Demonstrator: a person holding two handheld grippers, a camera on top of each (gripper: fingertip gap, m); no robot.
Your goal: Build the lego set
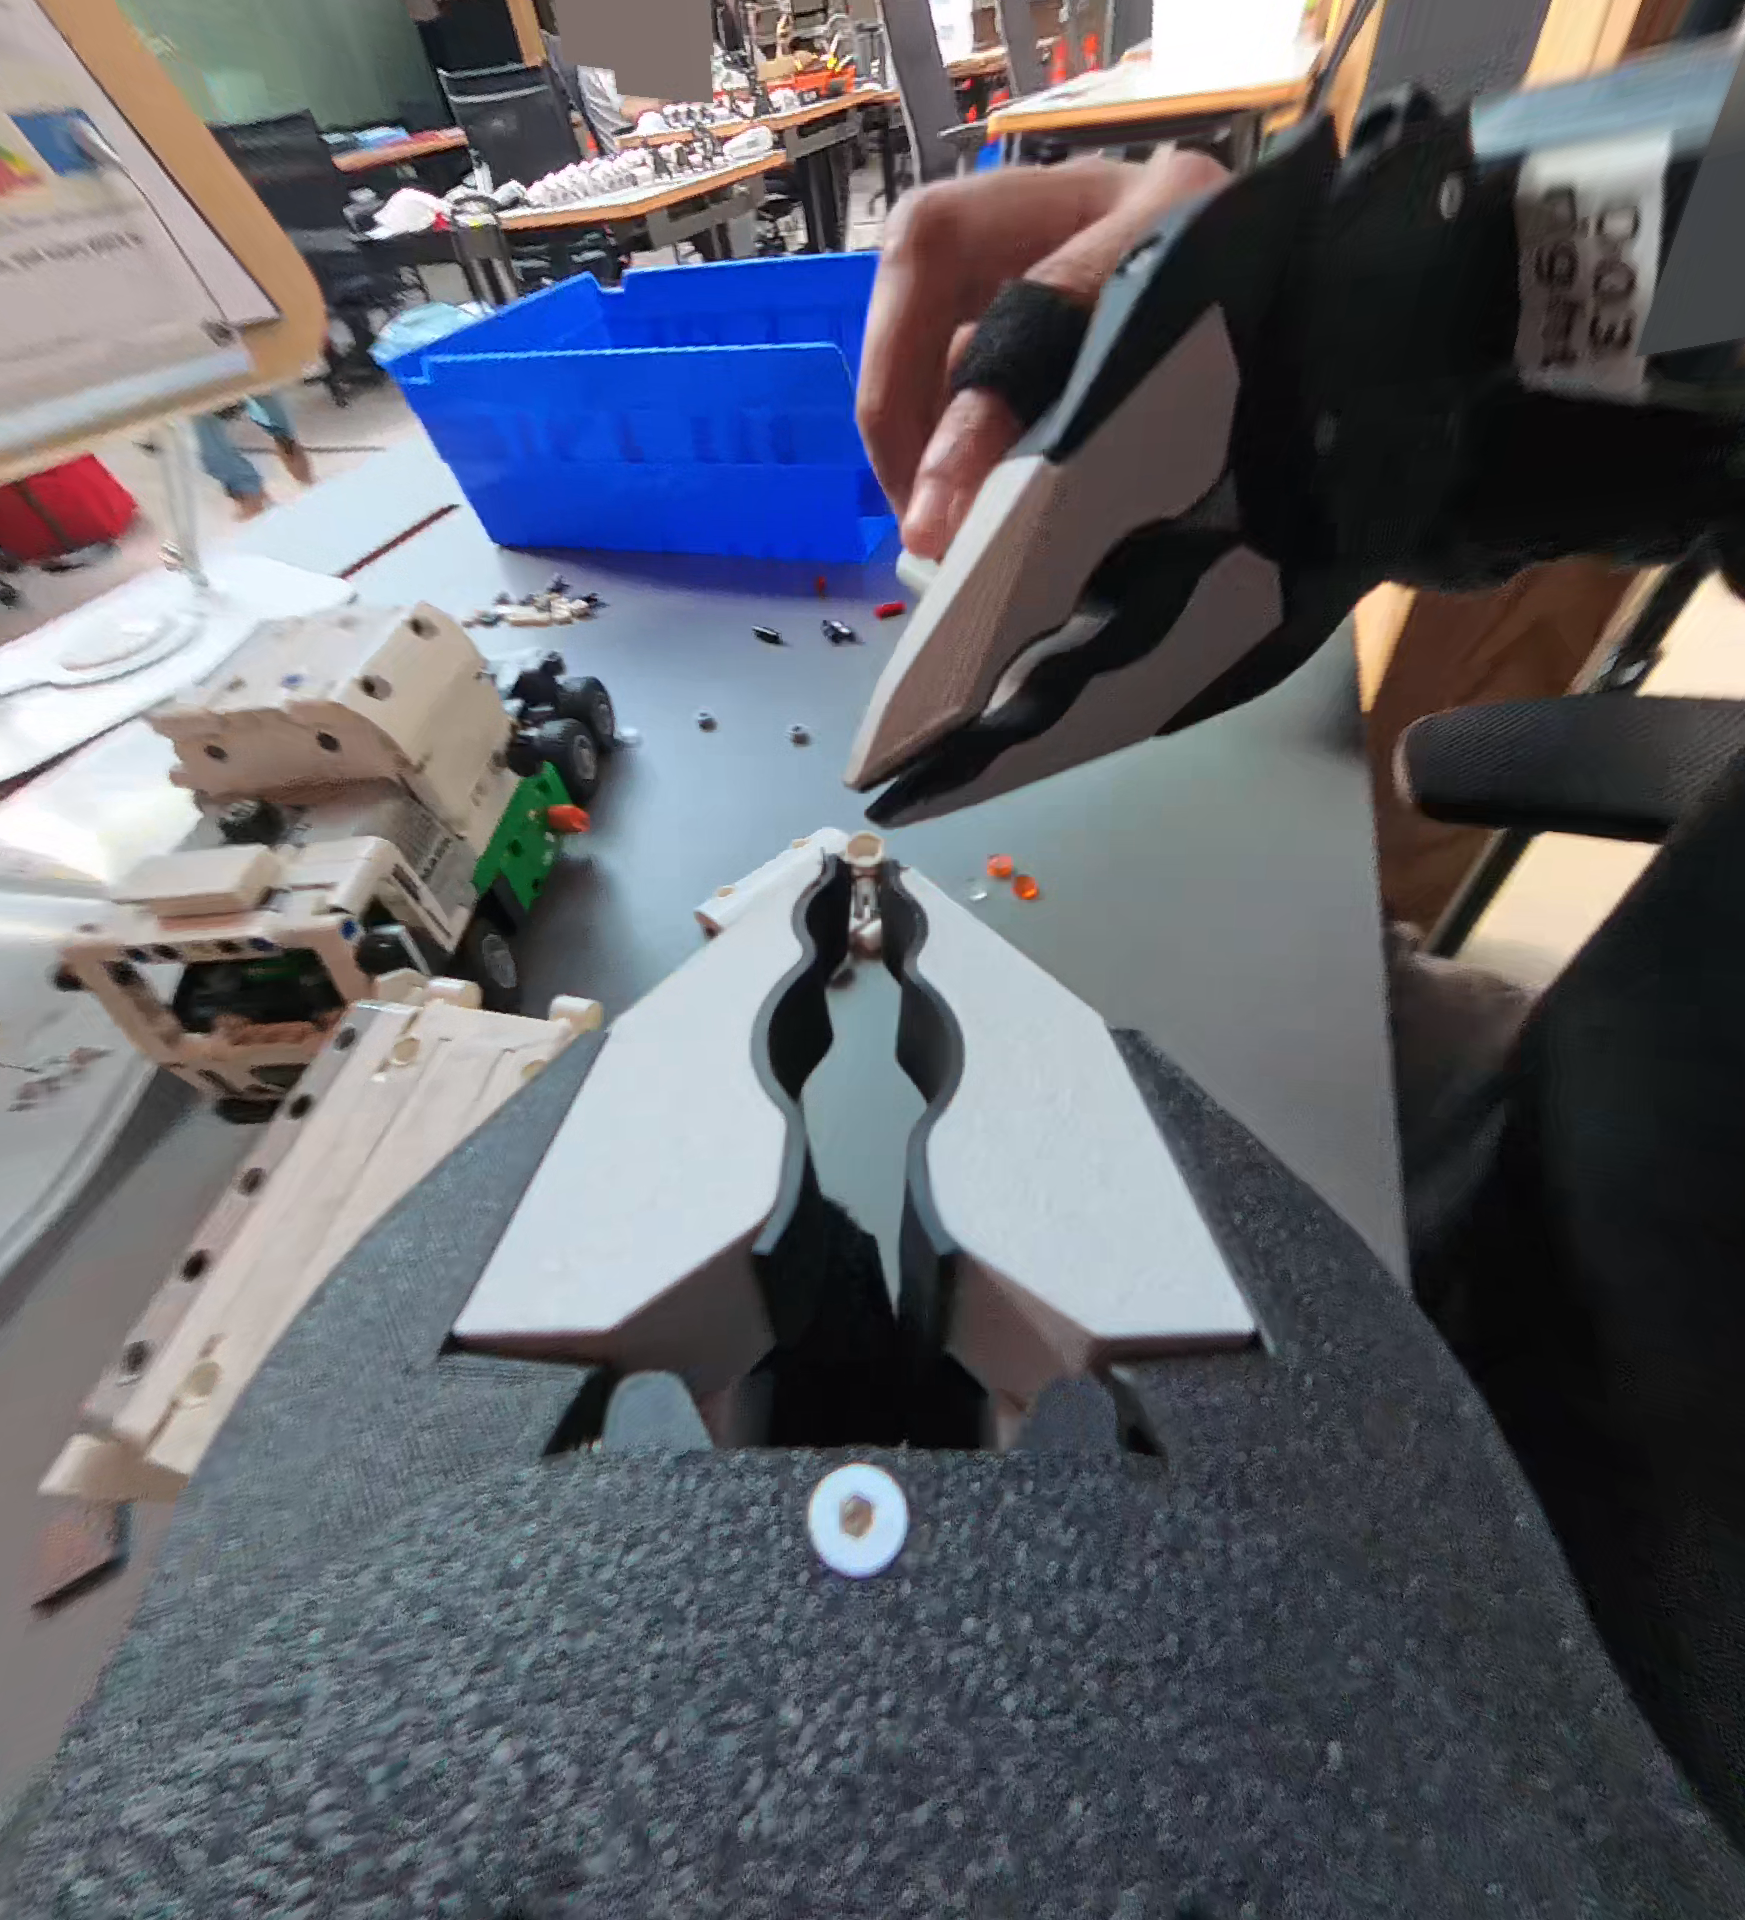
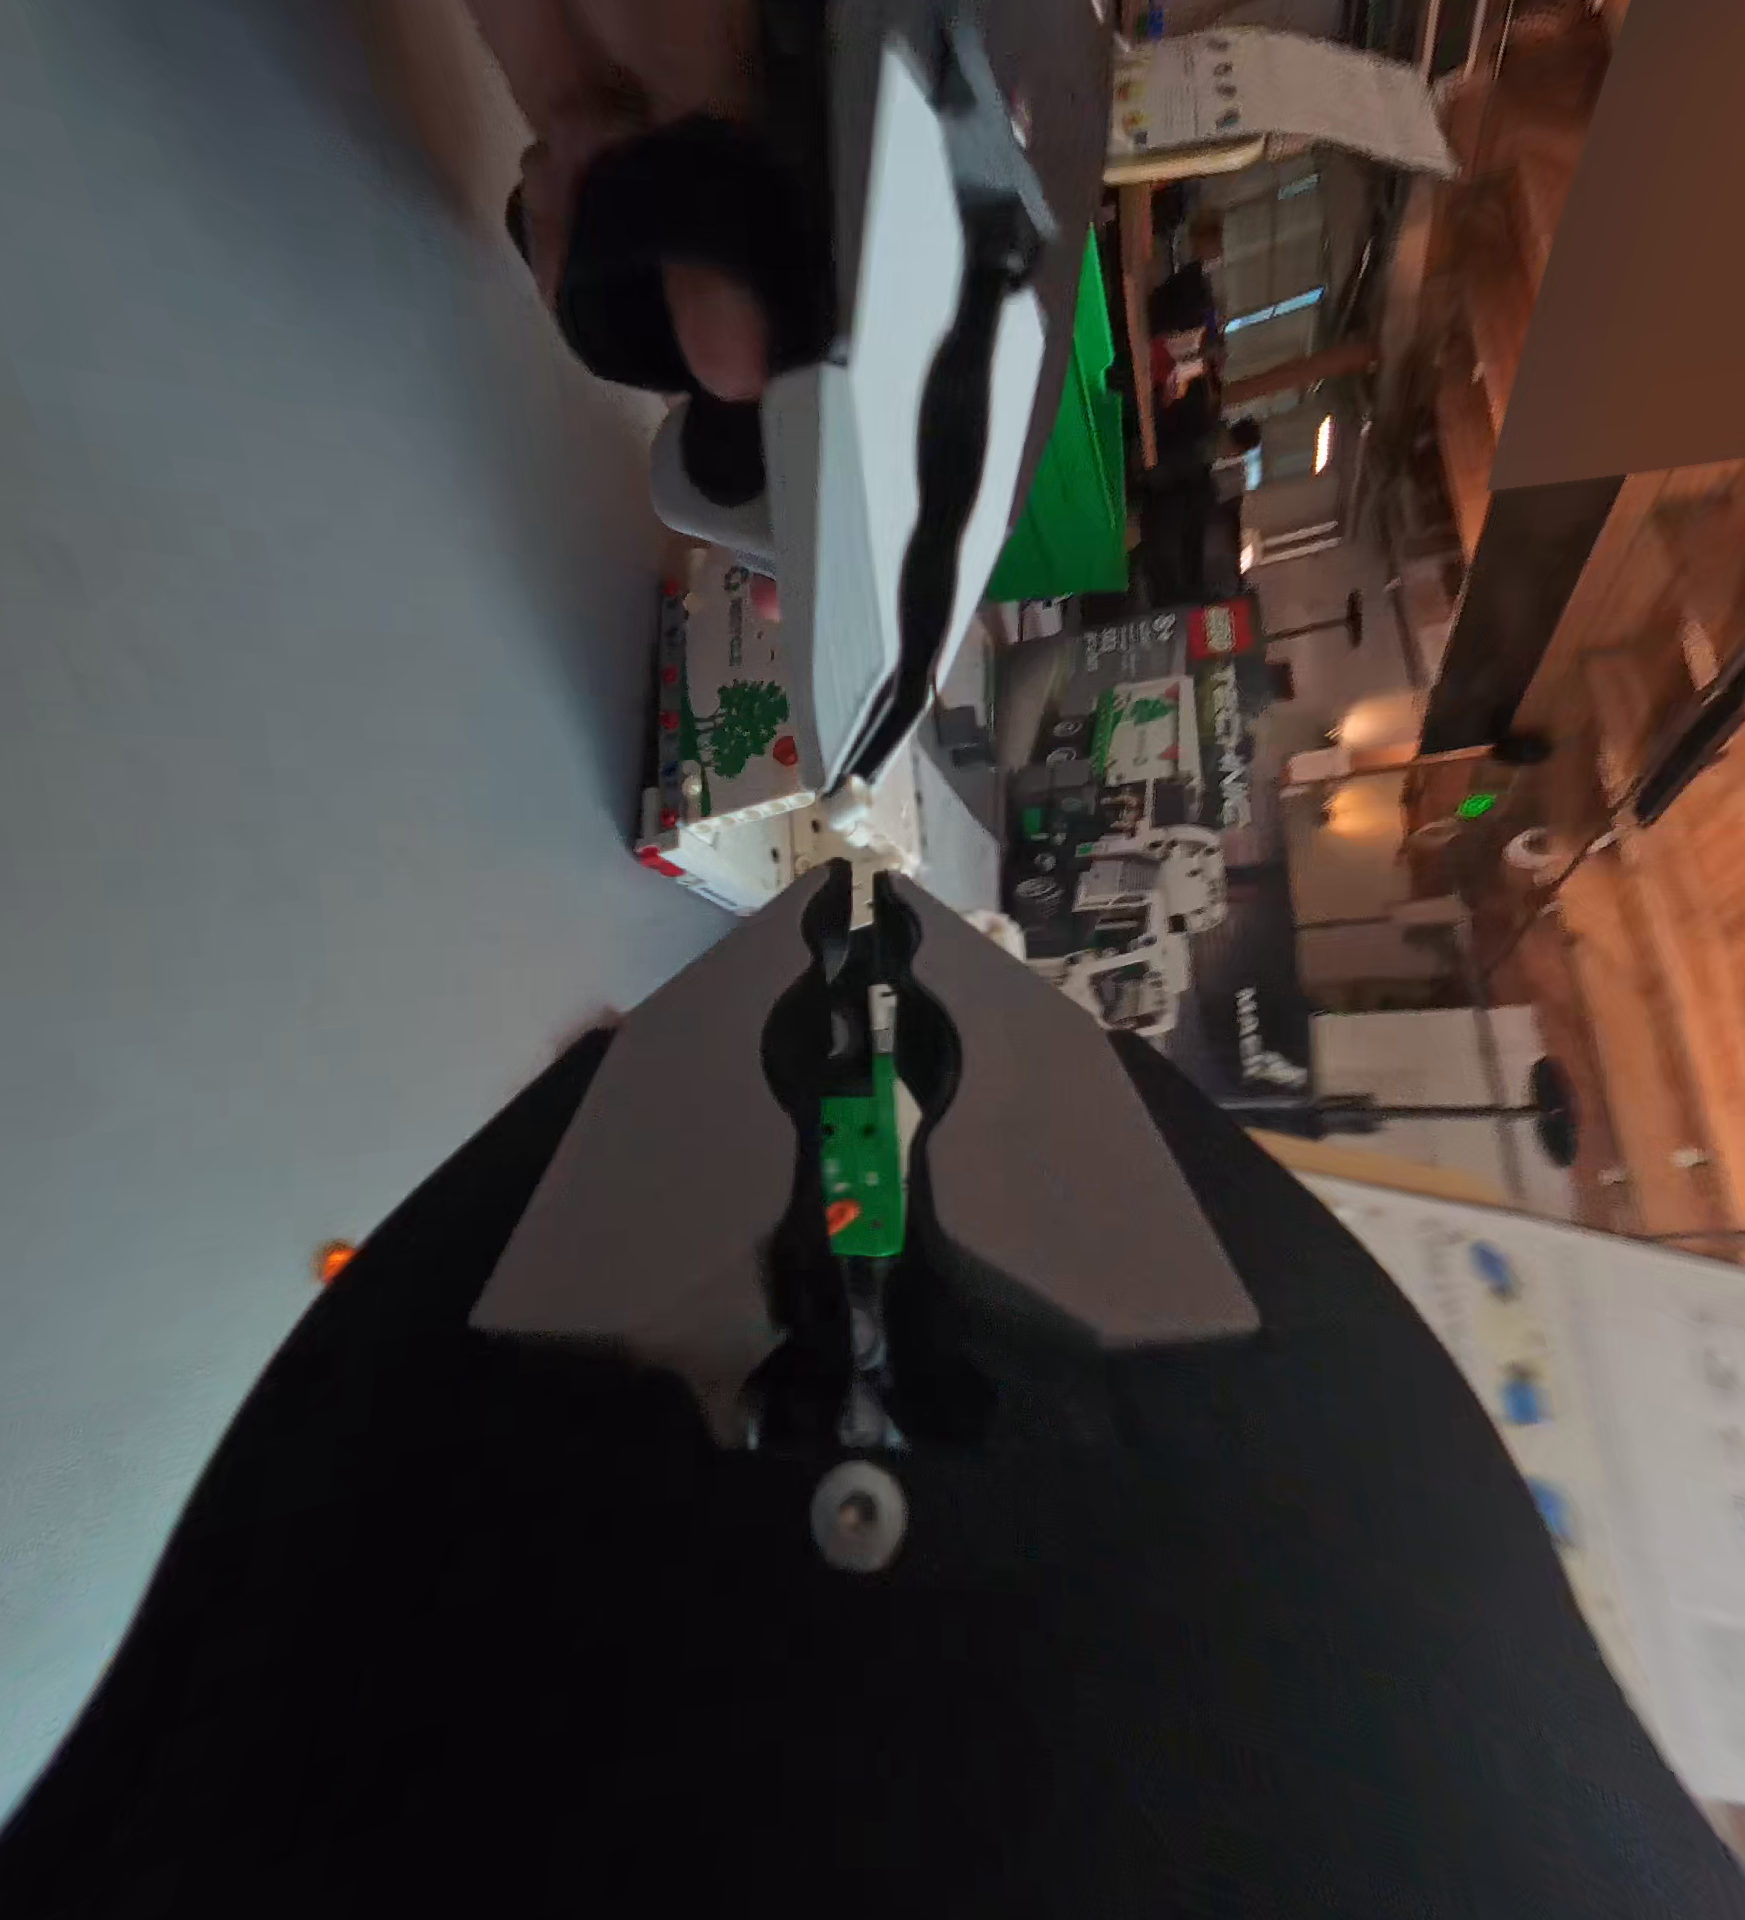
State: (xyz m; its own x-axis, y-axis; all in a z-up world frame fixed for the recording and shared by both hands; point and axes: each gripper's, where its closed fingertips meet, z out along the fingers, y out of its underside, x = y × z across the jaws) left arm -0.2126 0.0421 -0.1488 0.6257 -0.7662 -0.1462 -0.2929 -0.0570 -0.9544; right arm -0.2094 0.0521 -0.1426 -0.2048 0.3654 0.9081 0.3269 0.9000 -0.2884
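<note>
My left gripper (image 1: pixel 863 868) is shut on a small white lego piece (image 1: pixel 743 902) with a round end (image 1: pixel 866 847) at its fingertips, held above the dark table (image 1: pixel 1107 987). My right gripper (image 1: pixel 878 798) comes in from the upper right, jaws shut, its tip just above that piece; I cannot see anything in it. In the right wrist view my right gripper (image 2: pixel 852 881) points at the white piece (image 2: pixel 852 808), which the left gripper (image 2: pixel 842 774) holds from above. The partly built white and green lego truck (image 1: pixel 380 831) lies on the left.
A long white lego panel (image 1: pixel 328 1174) lies at lower left. A blue bin (image 1: pixel 660 416) stands at the back. Small loose parts (image 1: pixel 535 608) and orange studs (image 1: pixel 1013 878) lie on the table. An instruction sheet (image 1: pixel 37 208) stands at upper left. The lego box (image 2: pixel 1138 748) shows in the right wrist view.
</note>
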